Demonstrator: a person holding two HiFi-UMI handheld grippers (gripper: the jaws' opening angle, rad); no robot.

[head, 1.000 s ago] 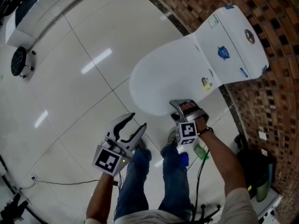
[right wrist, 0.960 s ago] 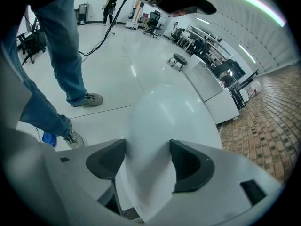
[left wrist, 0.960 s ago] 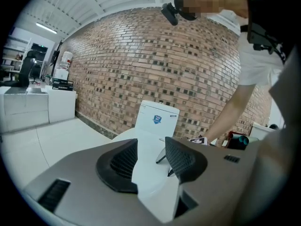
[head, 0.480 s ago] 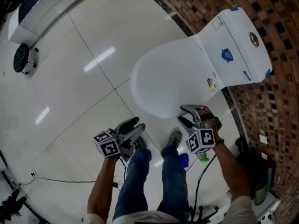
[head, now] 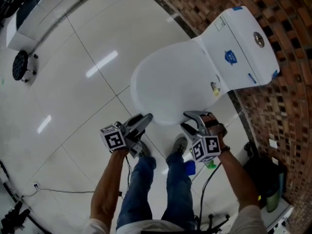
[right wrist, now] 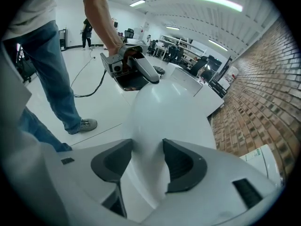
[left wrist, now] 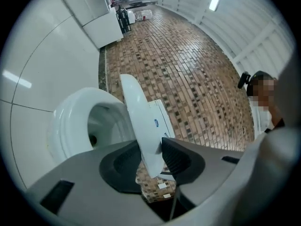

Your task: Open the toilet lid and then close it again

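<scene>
The white toilet lid [head: 170,82] lies over the bowl below the cistern [head: 243,48]. My left gripper [head: 144,121] lies on its side at the lid's front rim. In the left gripper view the lid's edge [left wrist: 138,121] stands between the closing jaws of that gripper [left wrist: 148,161], touching both pads and lifted off the open bowl [left wrist: 70,121]. My right gripper [head: 191,122] is at the lid's front right rim. In the right gripper view the lid [right wrist: 164,112] fills the gap of that gripper [right wrist: 143,159], and the left gripper [right wrist: 141,69] shows at the lid's far edge.
The person's jeans and shoes [head: 180,145] stand just in front of the bowl. A brick wall [head: 292,106] runs behind the cistern. A green bottle [head: 209,160] and a cable [head: 73,191] lie on the glossy tiles. A round black device [head: 19,65] sits far left.
The left gripper has rolled onto its side and reached the lid's front rim, with its jaws narrower. The right gripper stays at the lid's front right rim, shifted slightly.
</scene>
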